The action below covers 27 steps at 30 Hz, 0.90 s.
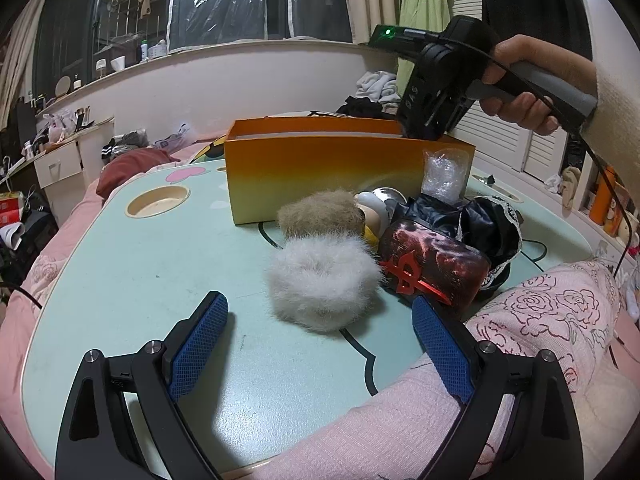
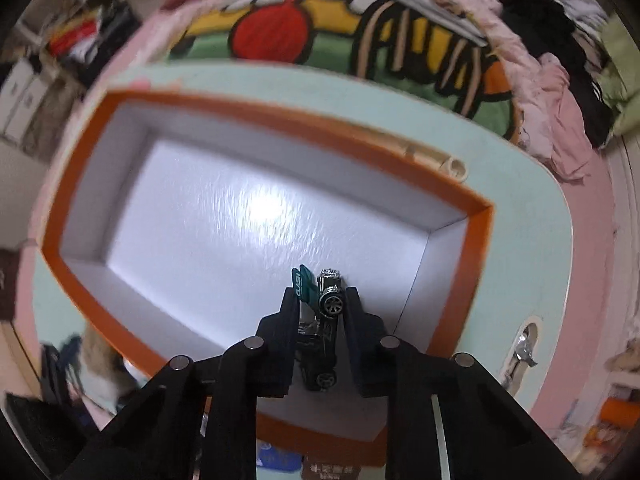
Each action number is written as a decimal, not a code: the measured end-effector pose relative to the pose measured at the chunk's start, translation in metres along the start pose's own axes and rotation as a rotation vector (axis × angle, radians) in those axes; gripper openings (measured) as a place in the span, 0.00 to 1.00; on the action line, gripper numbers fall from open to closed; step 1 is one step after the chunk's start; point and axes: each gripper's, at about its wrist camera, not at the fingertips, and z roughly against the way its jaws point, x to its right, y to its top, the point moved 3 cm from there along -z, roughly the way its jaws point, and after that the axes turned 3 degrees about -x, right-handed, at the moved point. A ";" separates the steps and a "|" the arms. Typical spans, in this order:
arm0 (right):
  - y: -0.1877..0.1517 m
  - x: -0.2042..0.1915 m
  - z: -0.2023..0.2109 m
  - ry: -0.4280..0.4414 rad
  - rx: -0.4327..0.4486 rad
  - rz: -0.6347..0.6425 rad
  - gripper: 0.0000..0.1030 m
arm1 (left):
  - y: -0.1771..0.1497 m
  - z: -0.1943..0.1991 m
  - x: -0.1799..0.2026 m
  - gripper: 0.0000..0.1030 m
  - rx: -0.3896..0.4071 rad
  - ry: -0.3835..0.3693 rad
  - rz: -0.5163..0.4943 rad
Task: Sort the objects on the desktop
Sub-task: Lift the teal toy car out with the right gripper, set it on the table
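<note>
An orange box (image 1: 320, 172) with a white inside stands on the mint-green table (image 1: 140, 280). My right gripper (image 2: 322, 294) is shut on a small black toy car (image 2: 324, 320) with a teal spoiler and points down into the box (image 2: 472, 248), near its right end. In the left wrist view its body (image 1: 432, 92) dips behind the box's far right corner. My left gripper (image 1: 320, 312) is open and empty, low over the table, with a white fur ball (image 1: 324, 284) just ahead between its blue pads.
Ahead of the left gripper lie a brown fur ball (image 1: 320, 212), a dark red pouch (image 1: 432, 268), black lacy fabric (image 1: 488, 228), a bubble-wrap bundle (image 1: 446, 176) and a small figure (image 1: 374, 212). A round cup recess (image 1: 158, 202) lies at the left. Pink bedding (image 1: 520, 340) surrounds the table.
</note>
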 end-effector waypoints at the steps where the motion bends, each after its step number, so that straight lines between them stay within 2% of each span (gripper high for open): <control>1: 0.000 0.002 0.009 0.011 0.034 -0.012 0.20 | 0.000 0.000 0.000 0.90 0.000 0.000 0.000; 5: -0.004 -0.001 0.041 0.067 0.127 -0.023 0.20 | 0.000 0.000 0.000 0.90 0.000 0.000 0.000; 8: -0.014 -0.012 0.075 0.120 0.243 -0.004 0.20 | 0.000 0.000 0.000 0.90 0.000 0.000 0.000; 11: -0.046 -0.021 0.101 0.196 0.349 0.024 0.20 | 0.000 0.000 0.000 0.90 0.000 0.000 0.000; 15: -0.078 -0.036 0.100 0.255 0.389 0.071 0.20 | 0.000 0.000 0.000 0.90 0.000 0.000 0.000; 20: -0.091 -0.064 0.066 0.229 0.390 0.091 0.20 | 0.001 0.000 0.000 0.90 0.000 -0.001 0.000; 22: -0.093 -0.074 0.057 0.125 0.431 0.116 0.21 | 0.000 0.001 0.000 0.90 0.000 0.000 -0.001; 24: -0.099 -0.078 0.058 0.046 0.530 0.129 0.24 | 0.000 0.001 0.000 0.90 0.000 -0.001 0.000; 26: -0.111 -0.078 0.064 0.038 0.619 0.127 0.41 | 0.000 0.000 0.000 0.90 0.000 -0.001 0.000; 27: -0.121 -0.077 0.067 0.047 0.660 0.120 0.46 | 0.000 0.001 0.000 0.90 0.001 -0.001 0.000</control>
